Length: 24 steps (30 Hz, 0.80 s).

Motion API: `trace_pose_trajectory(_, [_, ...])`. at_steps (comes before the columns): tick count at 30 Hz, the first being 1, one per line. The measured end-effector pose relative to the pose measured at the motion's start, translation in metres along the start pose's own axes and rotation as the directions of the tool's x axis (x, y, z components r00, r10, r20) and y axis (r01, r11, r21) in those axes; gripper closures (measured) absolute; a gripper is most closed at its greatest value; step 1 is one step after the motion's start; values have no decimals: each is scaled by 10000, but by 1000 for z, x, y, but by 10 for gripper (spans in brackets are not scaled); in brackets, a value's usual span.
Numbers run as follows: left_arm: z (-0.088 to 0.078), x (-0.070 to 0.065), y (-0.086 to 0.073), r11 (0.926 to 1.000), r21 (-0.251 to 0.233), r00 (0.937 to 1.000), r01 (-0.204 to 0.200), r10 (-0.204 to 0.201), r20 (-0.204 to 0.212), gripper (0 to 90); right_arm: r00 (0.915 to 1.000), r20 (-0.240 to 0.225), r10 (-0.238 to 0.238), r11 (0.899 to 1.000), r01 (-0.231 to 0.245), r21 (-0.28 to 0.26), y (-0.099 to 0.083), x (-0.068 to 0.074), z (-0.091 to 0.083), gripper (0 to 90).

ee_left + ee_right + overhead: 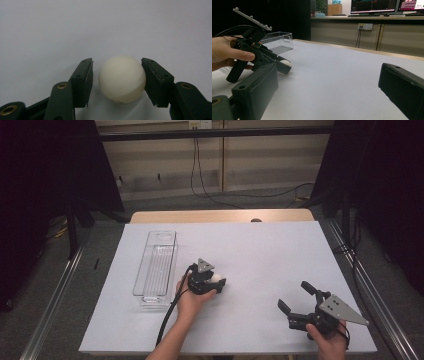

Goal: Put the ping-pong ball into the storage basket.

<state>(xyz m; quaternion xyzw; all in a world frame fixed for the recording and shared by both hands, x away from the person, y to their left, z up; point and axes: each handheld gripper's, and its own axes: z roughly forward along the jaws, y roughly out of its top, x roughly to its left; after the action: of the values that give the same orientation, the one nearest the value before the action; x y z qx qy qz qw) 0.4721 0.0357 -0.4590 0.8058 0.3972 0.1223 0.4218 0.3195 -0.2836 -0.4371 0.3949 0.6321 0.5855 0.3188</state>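
In the high view, most of the white ball (218, 278) is hidden by the left gripper (216, 284). At 6 o'clock, both forearms are cut off by the edge.

The person's left forearm is coming in from the bottom edge of the high view and reaching forward over the table, the left hand (189, 299) wrapping around the body of the left gripper (218, 281). That gripper is pointing down and to the right, its grey plate facing up and its cable trailing back along the forearm. Its jaws are standing narrowly apart; the right-hand pad seems to be touching what lies between them, while a slim gap is showing at the other. The right hand (327, 340) is sitting low at the near right, holding the right gripper (294, 296) angled up-left with its jaws spread wide, nothing between them.
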Motion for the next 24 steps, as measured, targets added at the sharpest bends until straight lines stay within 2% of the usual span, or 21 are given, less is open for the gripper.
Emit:
trace_pose_trajectory(8, [-1,1,0,9997,221,9999,69,-73,156,506,10000,0,-6,10000,6,11,0,0,0,21])
trace_pose_trajectory(14, [-4,2,0,9983,557,9998,174,-180,102,511,10000,-1,13,10000,-13,11,0,0,0,21])
trace_pose_trajectory(18, [-6,3,1,9969,700,9981,359,-393,477,512,10000,-32,-19,10000,19,35,0,0,-1,21])
trace_pose_trajectory(21, [-8,3,2,9968,755,9989,269,-297,372,512,10000,-33,-15,10000,15,33,0,0,-1,21])
trace_pose_trajectory(23, [-9,3,2,9972,639,9976,394,-428,538,512,10000,-1,5,10000,-5,9,0,0,0,21])
trace_pose_trajectory(24, [-10,3,2,9969,728,9981,312,-350,515,512,10000,-4,3,10000,-3,10,0,0,-1,21])
